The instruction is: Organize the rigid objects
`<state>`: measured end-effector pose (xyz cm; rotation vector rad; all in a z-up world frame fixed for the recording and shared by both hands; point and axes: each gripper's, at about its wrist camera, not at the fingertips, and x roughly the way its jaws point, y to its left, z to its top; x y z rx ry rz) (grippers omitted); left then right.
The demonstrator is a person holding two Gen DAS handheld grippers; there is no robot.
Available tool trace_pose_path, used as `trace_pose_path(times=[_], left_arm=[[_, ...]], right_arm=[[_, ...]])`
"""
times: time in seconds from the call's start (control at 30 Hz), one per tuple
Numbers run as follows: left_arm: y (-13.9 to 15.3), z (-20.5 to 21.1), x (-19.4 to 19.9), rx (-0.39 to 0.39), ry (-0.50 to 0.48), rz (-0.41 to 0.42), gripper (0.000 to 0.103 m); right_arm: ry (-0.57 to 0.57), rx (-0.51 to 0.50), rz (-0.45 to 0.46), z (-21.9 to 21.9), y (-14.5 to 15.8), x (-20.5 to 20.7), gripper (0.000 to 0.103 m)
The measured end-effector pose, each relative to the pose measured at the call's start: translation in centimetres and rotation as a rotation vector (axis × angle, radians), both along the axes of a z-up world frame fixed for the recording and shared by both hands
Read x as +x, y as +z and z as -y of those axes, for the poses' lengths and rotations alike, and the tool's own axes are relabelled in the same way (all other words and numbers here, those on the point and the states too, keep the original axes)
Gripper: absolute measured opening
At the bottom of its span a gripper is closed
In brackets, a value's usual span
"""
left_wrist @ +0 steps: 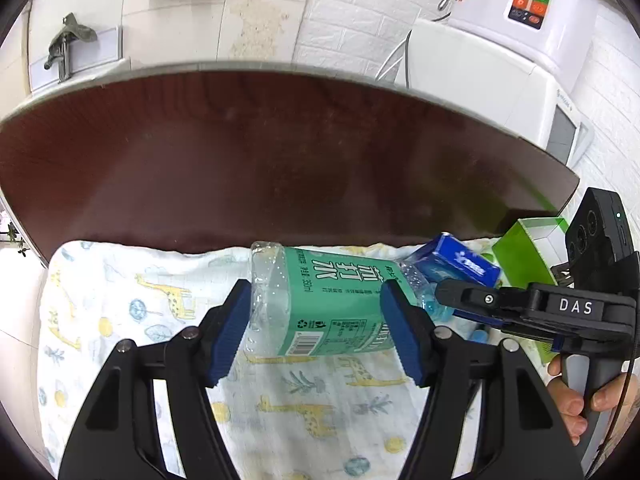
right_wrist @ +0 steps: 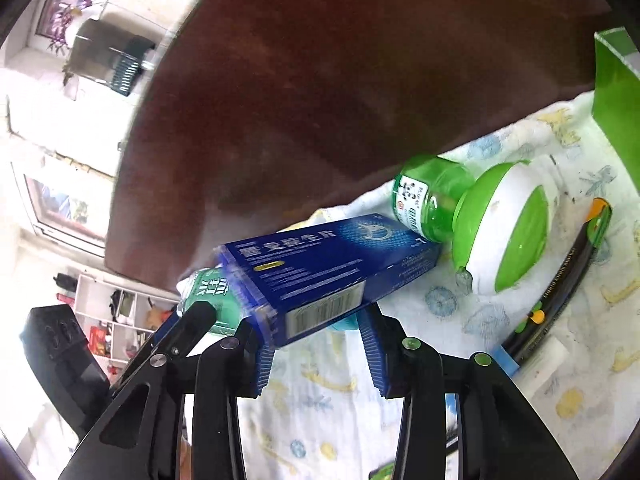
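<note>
A clear plastic bottle with a green label (left_wrist: pixel 332 300) lies on its side on a giraffe-print cloth (left_wrist: pixel 132 320). My left gripper (left_wrist: pixel 316 328) is open, its blue pads on either side of the bottle's body. My right gripper (right_wrist: pixel 316 340) is shut on a dark blue box (right_wrist: pixel 320 272), which is held tilted above the cloth. The blue box also shows in the left wrist view (left_wrist: pixel 452 260), with the right gripper (left_wrist: pixel 448 296) beside the bottle's neck. The bottle's end shows behind the box (right_wrist: pixel 208 296).
A green-and-white mosquito repellent device with a green liquid bottle (right_wrist: pixel 480 220) lies on the cloth. A black tube (right_wrist: pixel 560 280) lies to its right. A green box (left_wrist: pixel 524 252) stands at the cloth's right. The dark brown table (left_wrist: pixel 280 160) stretches beyond.
</note>
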<state>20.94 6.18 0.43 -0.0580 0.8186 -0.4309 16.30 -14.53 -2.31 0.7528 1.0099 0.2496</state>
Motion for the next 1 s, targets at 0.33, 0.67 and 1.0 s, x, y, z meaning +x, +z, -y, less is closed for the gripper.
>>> trace_pose_path(times=[0.33,0.67,1.0], left_arm=[[6.0,2.9,-4.6,0.038,-0.042,0.130,0.065],[9.1,12.6,-7.0,0.022,-0.197,0.190,0.068],[8.6,25.0,-7.9,0.035,-0.369,0.168,0.068]], right_arm=[[-0.005,0.049,0.117,1.5,4.3,-4.2,0.042],[-0.142,0.035,0.224,12.2,8.2,-9.7,0.042],[-0.319,-0.029,0.242,23.2,8.8,-12.9,0.042]])
